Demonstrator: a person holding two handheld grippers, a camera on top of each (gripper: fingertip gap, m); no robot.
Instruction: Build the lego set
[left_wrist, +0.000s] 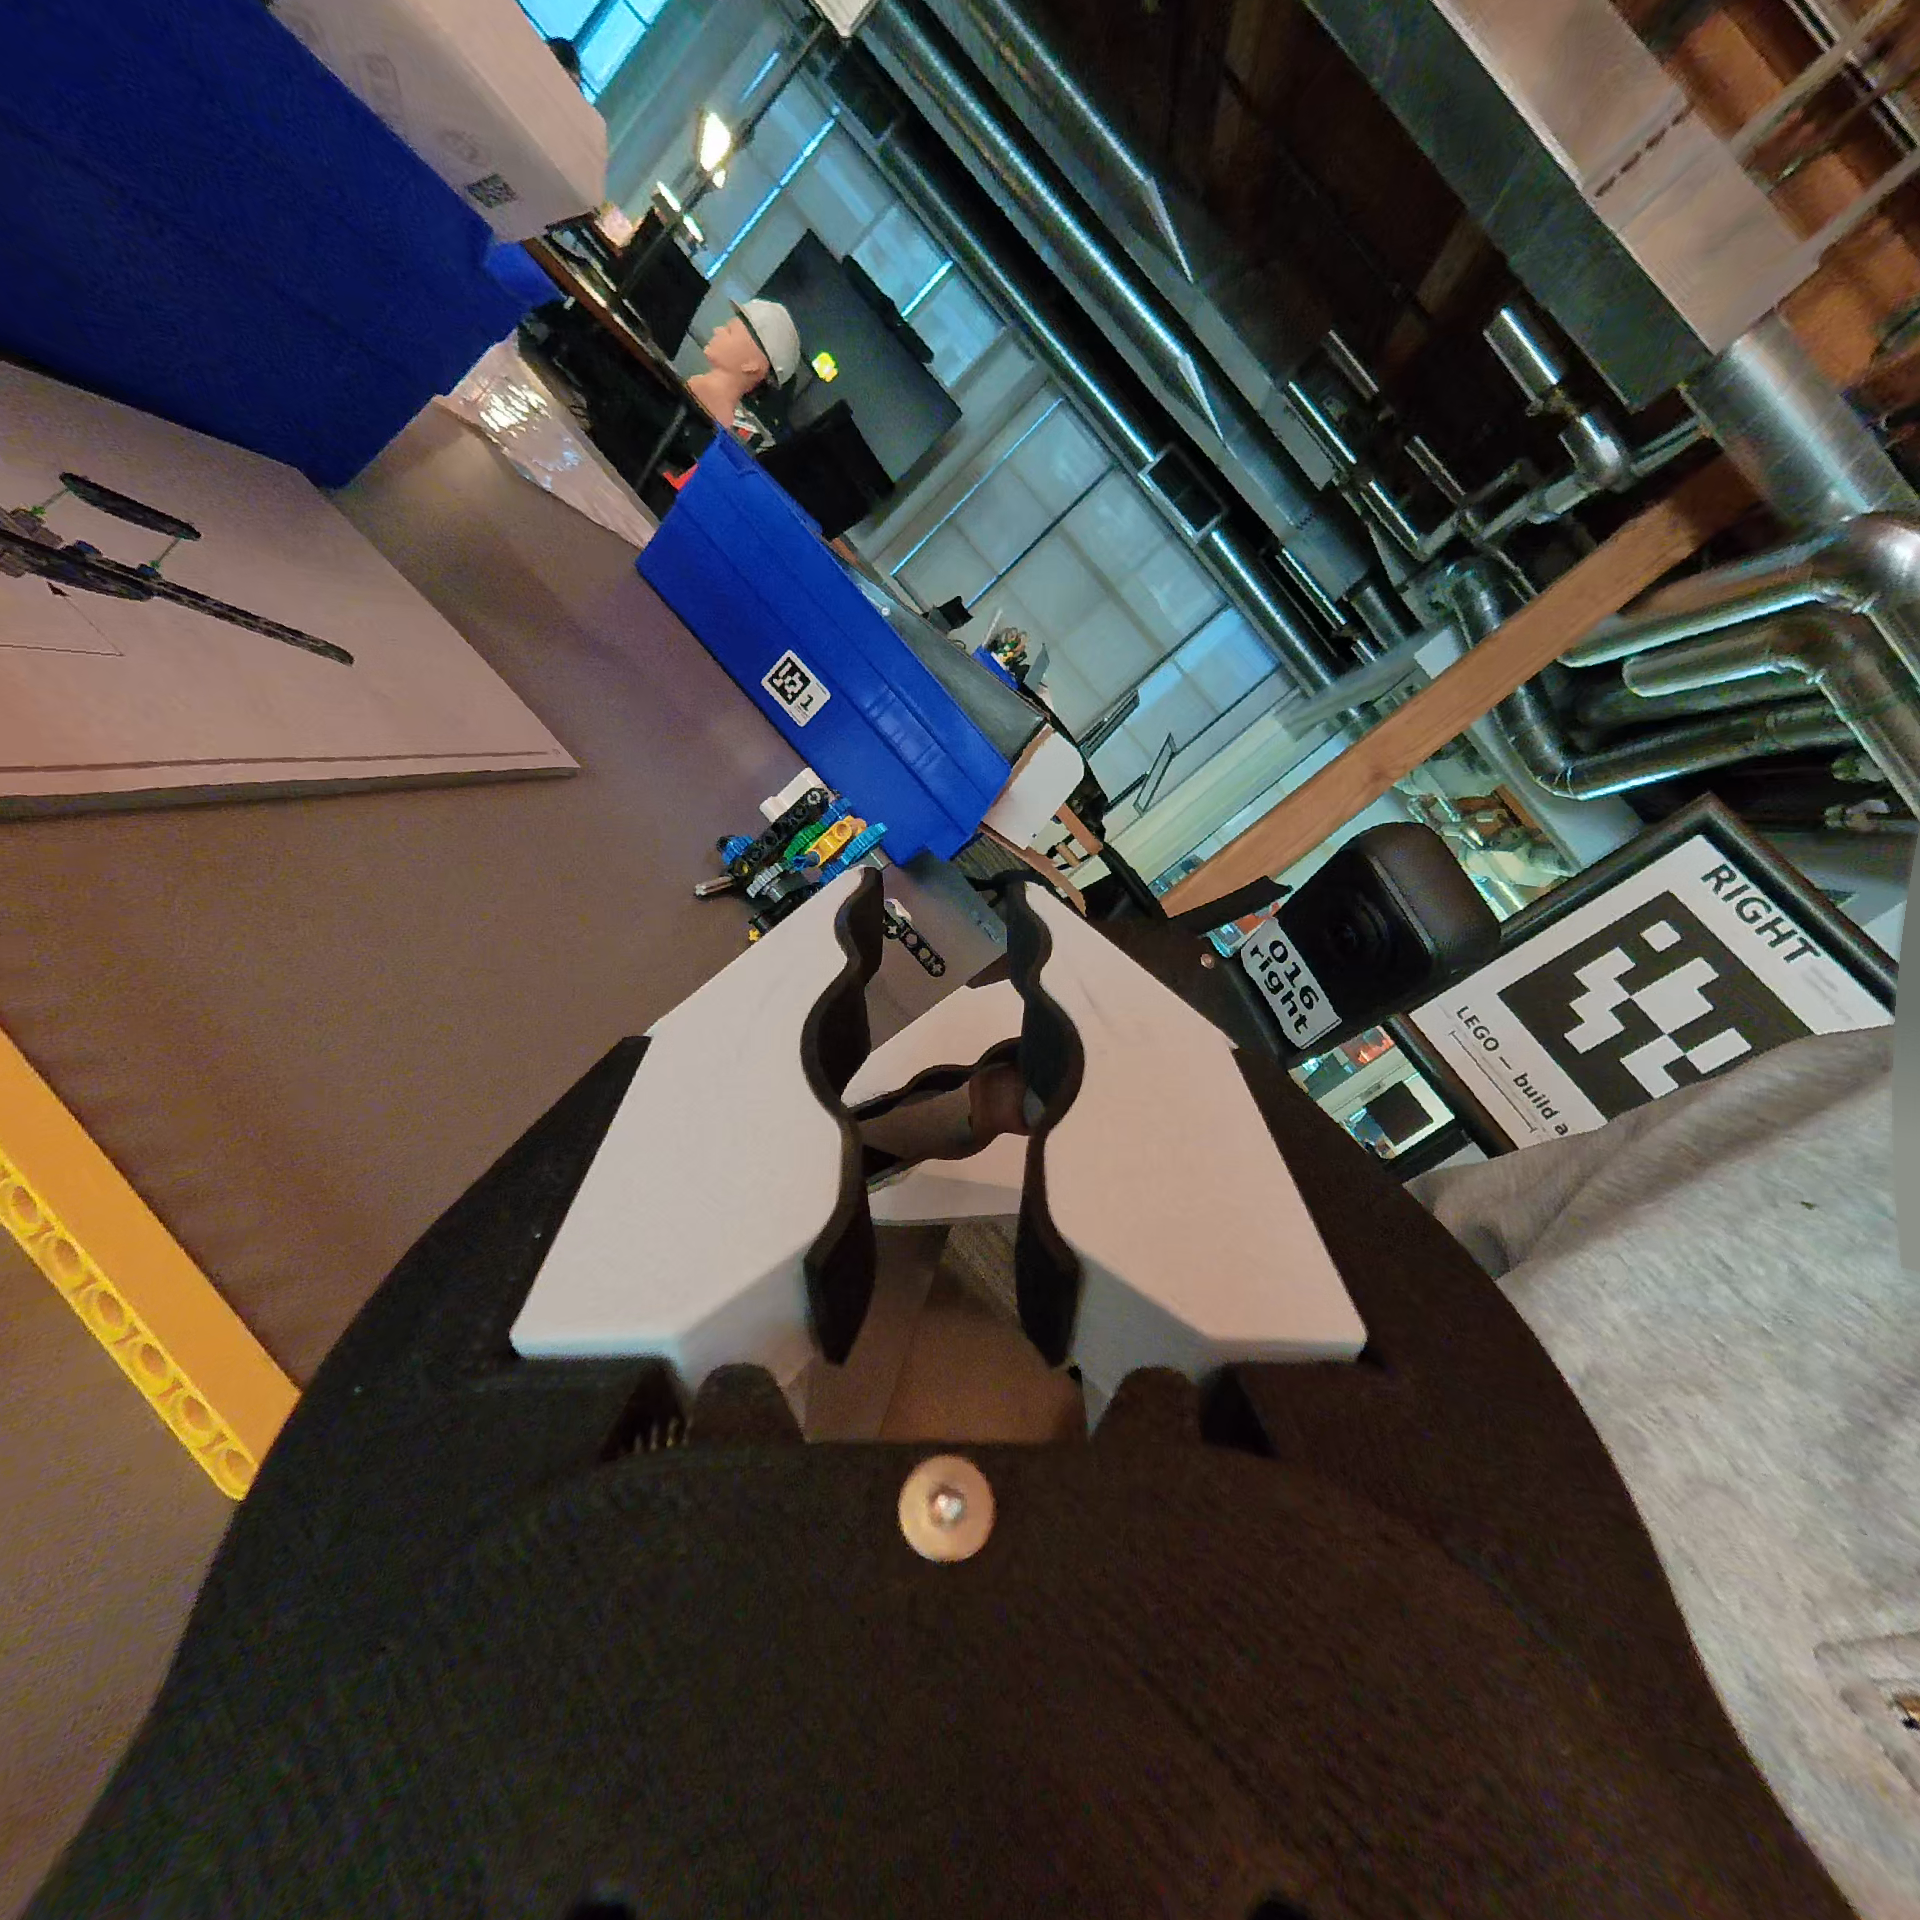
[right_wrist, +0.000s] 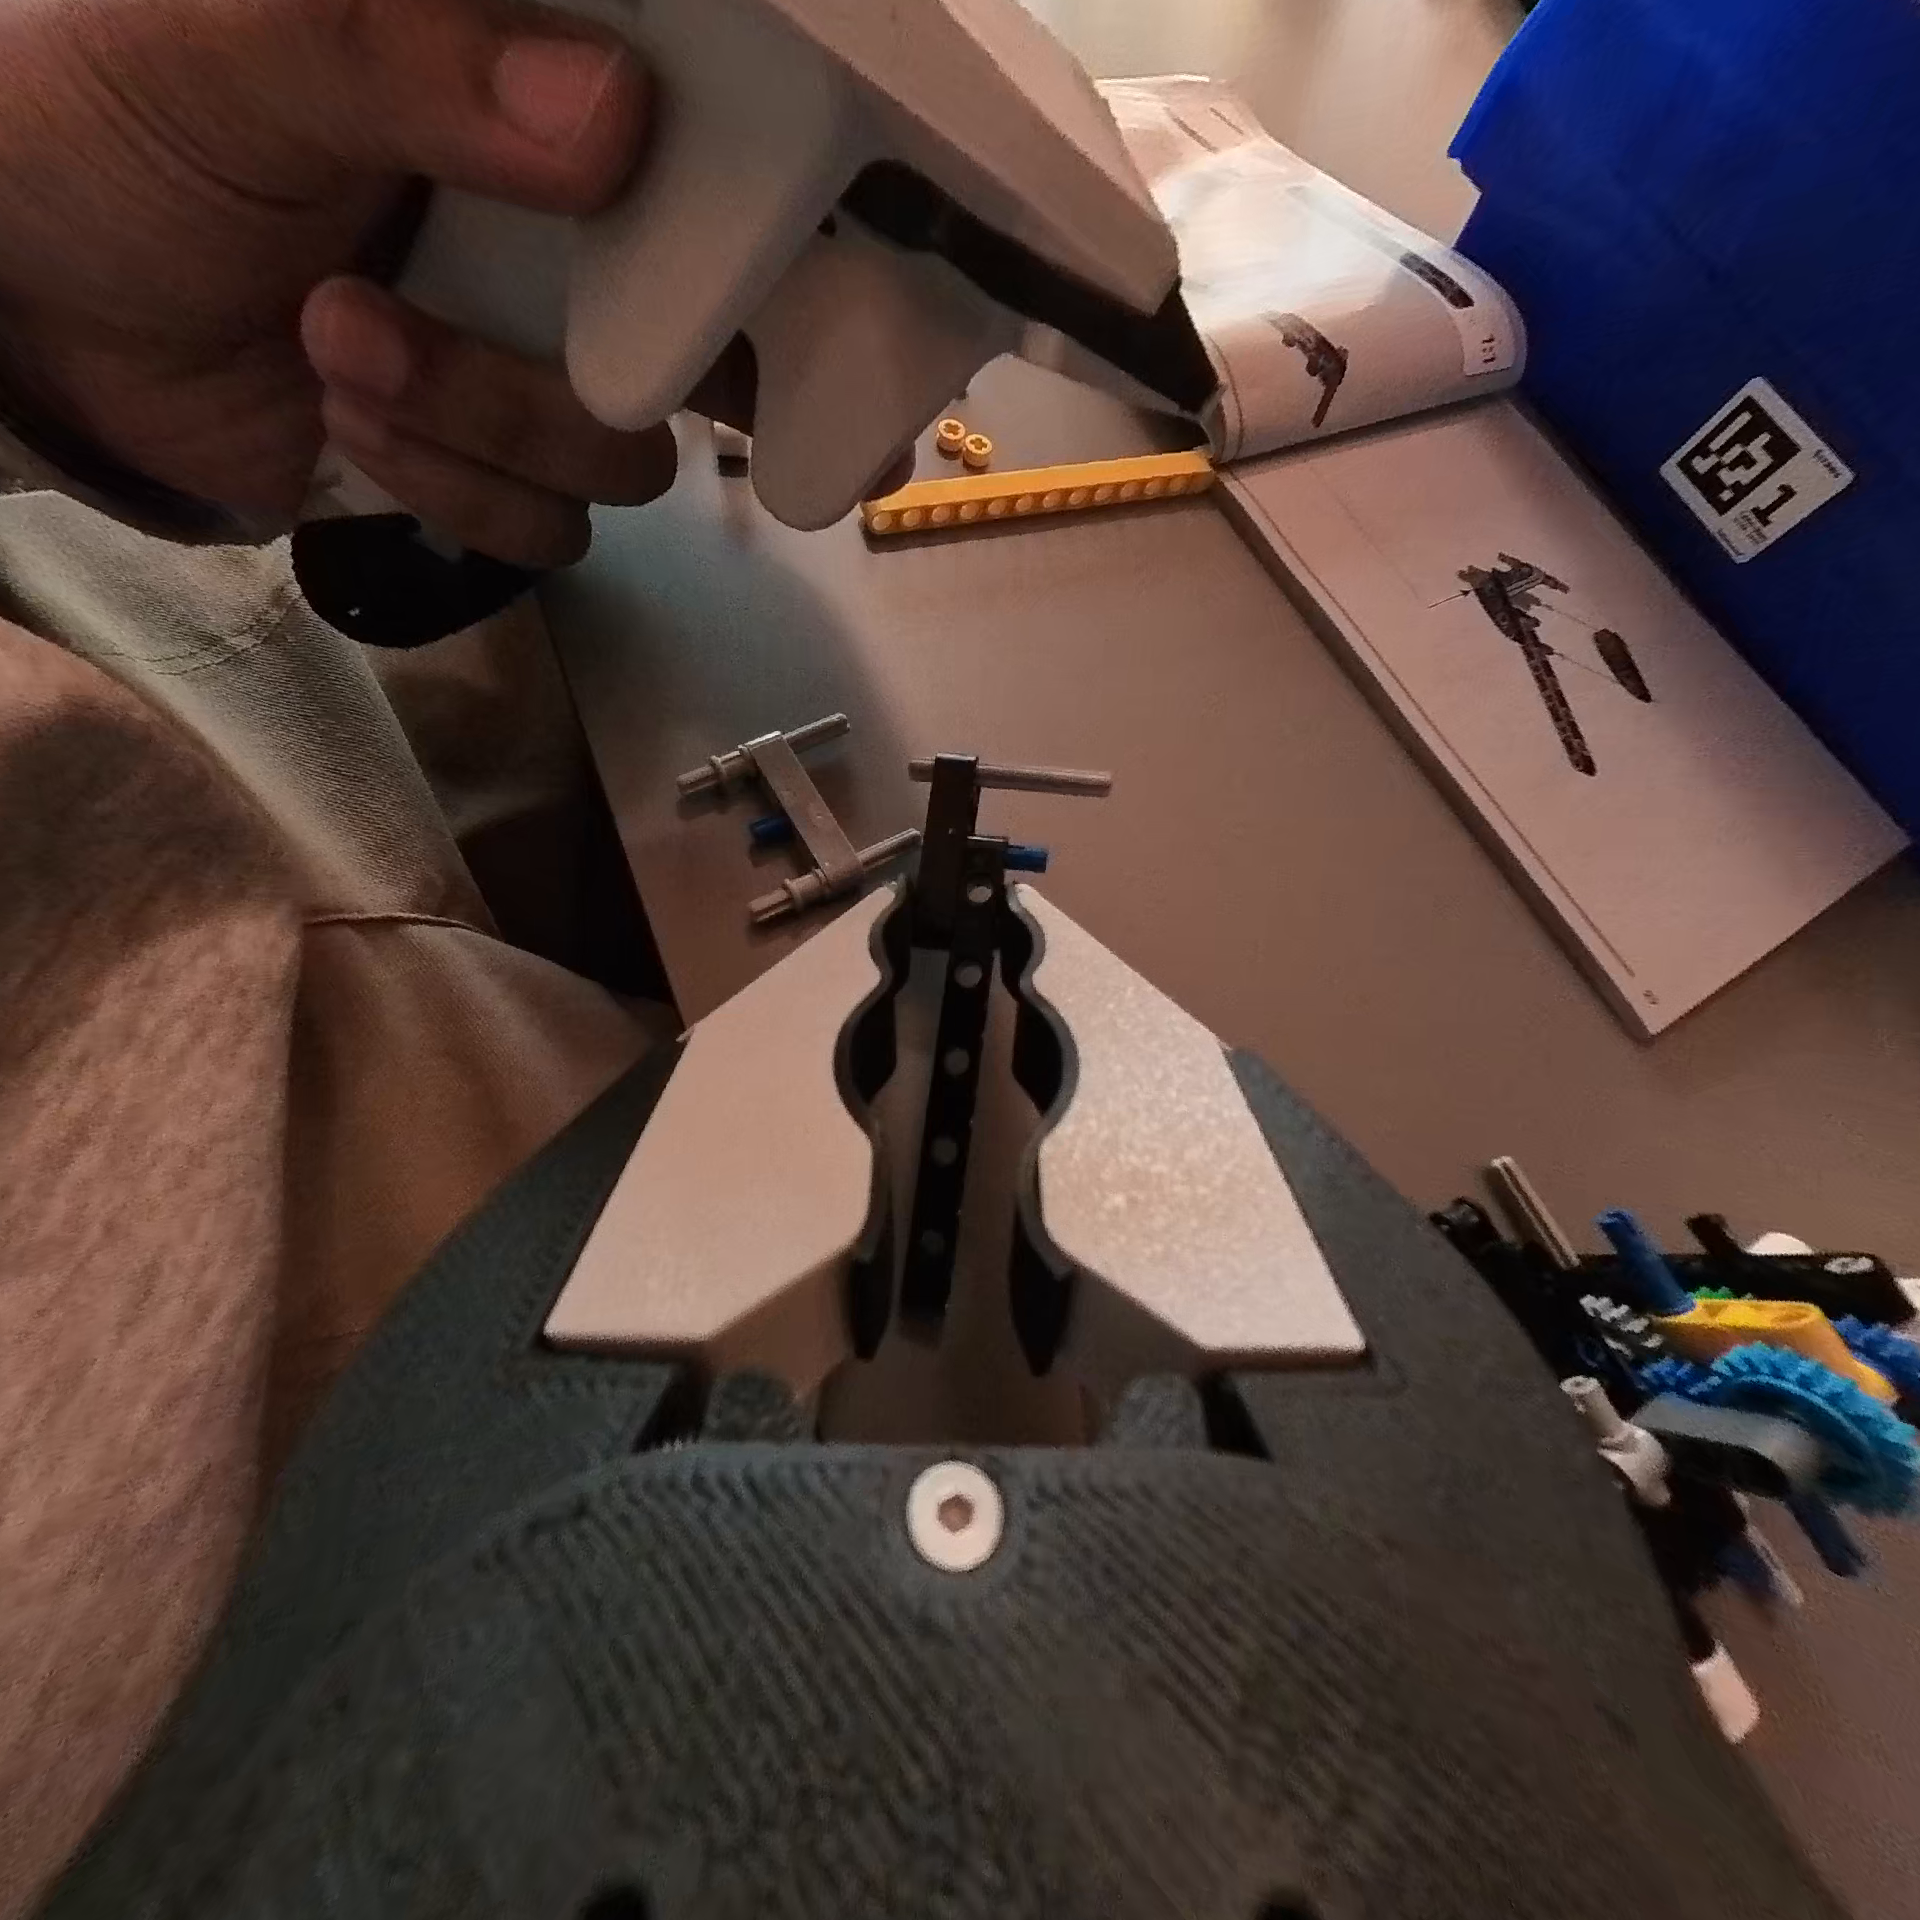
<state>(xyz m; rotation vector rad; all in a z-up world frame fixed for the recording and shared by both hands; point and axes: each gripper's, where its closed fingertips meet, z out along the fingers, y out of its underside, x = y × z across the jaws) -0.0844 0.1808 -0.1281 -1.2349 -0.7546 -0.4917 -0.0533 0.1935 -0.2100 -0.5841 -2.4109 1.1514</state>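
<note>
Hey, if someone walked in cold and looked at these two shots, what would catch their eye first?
Probably the right claw, shut on a long black holed lego beam with grey axles through its far end, held over the brown table. Next, the bright yellow beam lying by the open instruction booklet, and the colourful gear assembly at the right edge. In the left wrist view, the left claw stands open, tilted up toward ceiling pipes.

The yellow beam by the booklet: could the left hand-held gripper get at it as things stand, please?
Probably yes. The left hand-held gripper holds nothing and hangs just above the yellow beam, which lies flat on the table with its long sides bare; only its far end meets the booklet.
</note>
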